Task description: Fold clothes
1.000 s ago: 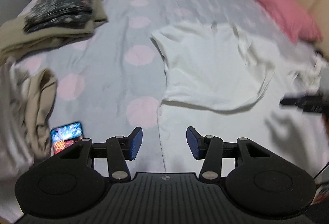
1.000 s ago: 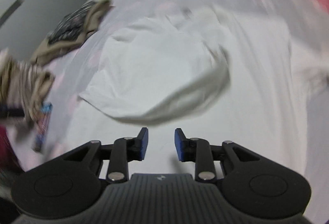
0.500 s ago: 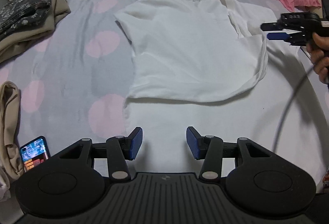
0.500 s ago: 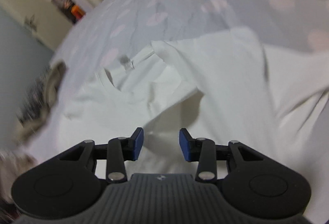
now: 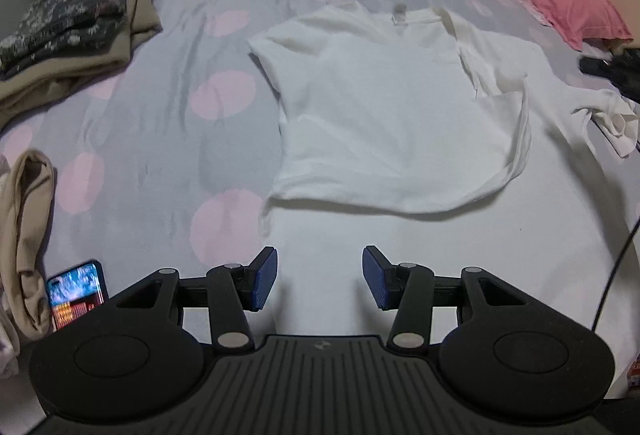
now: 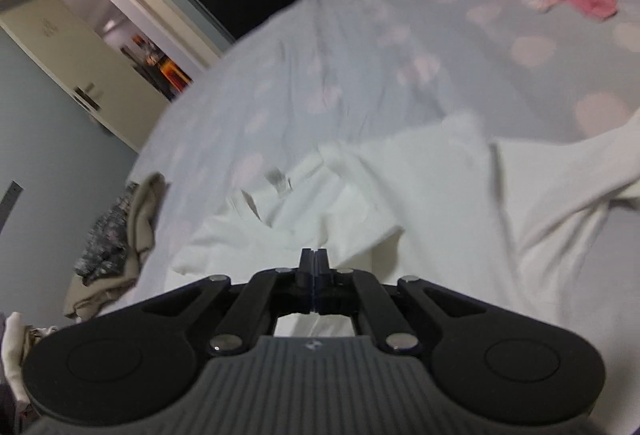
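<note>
Dim, soft light; right wrist view motion-blurred, edges fisheye-bent.

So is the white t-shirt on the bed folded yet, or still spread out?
Mostly spread. The white t-shirt lies open on the bed, neck label showing at the collar; only its right side is turned over, one sleeve trailing out.

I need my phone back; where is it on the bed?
In the left wrist view, the phone lies screen lit at the lower left, beside the crumpled beige garment, just left of the left gripper.

Soft matt white cloth shirt [image 5: 396, 115], smooth dotted cotton-like bedsheet [image 5: 224, 15], matt black plastic left gripper [image 5: 316, 281] with ribbed blue pads [image 5: 264, 285], glossy phone screen [image 5: 74, 293]
</note>
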Demonstrator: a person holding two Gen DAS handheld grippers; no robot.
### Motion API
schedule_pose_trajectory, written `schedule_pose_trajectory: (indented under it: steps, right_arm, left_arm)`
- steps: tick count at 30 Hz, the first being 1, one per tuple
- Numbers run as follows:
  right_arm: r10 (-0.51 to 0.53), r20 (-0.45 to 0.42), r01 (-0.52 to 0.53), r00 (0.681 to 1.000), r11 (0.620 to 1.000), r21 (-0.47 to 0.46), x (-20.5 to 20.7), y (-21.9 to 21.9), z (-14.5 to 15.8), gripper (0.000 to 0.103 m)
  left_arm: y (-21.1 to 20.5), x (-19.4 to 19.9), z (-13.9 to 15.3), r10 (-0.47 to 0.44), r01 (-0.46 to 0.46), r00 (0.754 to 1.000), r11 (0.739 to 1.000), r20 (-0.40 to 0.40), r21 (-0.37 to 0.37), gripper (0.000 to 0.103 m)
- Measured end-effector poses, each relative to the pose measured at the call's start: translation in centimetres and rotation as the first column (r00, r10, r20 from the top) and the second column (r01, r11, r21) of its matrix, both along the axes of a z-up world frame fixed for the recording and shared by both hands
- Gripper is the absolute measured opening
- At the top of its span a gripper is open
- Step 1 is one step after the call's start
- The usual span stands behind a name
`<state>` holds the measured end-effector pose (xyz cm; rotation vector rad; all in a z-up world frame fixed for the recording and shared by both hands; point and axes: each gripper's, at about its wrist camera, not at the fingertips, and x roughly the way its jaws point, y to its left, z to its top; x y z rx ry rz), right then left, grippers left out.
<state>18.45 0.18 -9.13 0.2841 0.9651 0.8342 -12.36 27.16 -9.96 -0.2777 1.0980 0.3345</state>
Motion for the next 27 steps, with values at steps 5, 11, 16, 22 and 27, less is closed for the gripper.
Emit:
schedule_pose_trajectory:
  steps: [5, 11, 16, 22, 27]
  right_arm:
    - [0.03, -0.046, -0.034, 0.998, 0.995, -0.089, 0.3, 0.7, -1.6, 0.037]
    - [0.045, -0.089, -0.058, 0.995, 0.987, -0.147, 0.5, 5.8, -3.3, 0.042]
    - [0.01, -0.084, -0.027, 0.996, 0.979, -0.201, 1.5, 8.4, -5.3, 0.028]
    - [-0.073, -0.103, 0.06, 0.992, 0.99, -0.125, 1.4, 3.8, -4.3, 0.003]
    - [-0.143, -0.199, 0.158, 0.969, 0.986, 0.06, -1.8, -3.8, -3.2, 0.003]
  left_arm:
    - [-1.1, 2.1, -0.6, -0.081, 0.083, 0.996, 0.993, -0.028, 0.081, 0.048]
    - [-2.3, 4.7, -2.9, -0.149, 0.158, 0.986, 0.979, -0.081, 0.125, 0.051]
    - [-2.3, 5.3, -4.0, -0.11, 0.114, 0.991, 0.992, -0.079, 0.045, 0.051]
    - [-2.8, 5.1, -3.7, -0.111, 0.113, 0.993, 0.993, -0.036, 0.046, 0.051]
    - [-3.2, 4.4, -3.2, -0.103, 0.103, 0.994, 0.995, 0.019, 0.02, 0.051]
